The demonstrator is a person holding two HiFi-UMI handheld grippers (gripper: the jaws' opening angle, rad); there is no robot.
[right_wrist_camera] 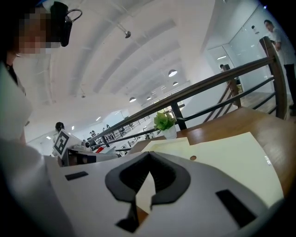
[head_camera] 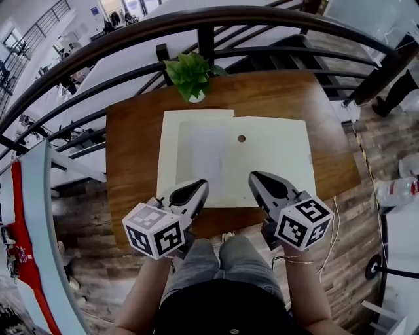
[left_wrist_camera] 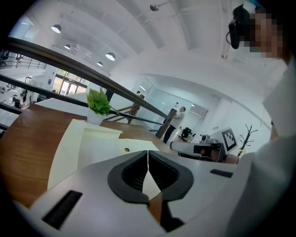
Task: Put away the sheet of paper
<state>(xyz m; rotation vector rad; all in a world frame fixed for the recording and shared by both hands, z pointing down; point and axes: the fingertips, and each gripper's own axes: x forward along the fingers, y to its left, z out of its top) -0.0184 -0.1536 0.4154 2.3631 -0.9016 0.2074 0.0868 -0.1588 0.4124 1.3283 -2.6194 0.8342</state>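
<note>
A white sheet of paper (head_camera: pixel 203 157) lies on the left half of an open pale yellow folder (head_camera: pixel 275 167) on a brown wooden table (head_camera: pixel 131 157). The folder has a small round hole (head_camera: pixel 241 139) near its middle. My left gripper (head_camera: pixel 201 186) hovers over the folder's near edge, shut and holding nothing. My right gripper (head_camera: pixel 253 177) hangs beside it, also shut and empty. The left gripper view shows the shut left gripper (left_wrist_camera: pixel 148 155) with the sheet (left_wrist_camera: pixel 99 146) ahead. In the right gripper view the right gripper (right_wrist_camera: pixel 149 156) points across the folder (right_wrist_camera: pixel 231 162).
A small potted plant (head_camera: pixel 190 75) in a white pot stands at the table's far edge, just beyond the folder. A dark curved railing (head_camera: pixel 216 19) runs behind the table. The person's knees (head_camera: pixel 222 258) are at the near edge. Wooden floor lies to the right.
</note>
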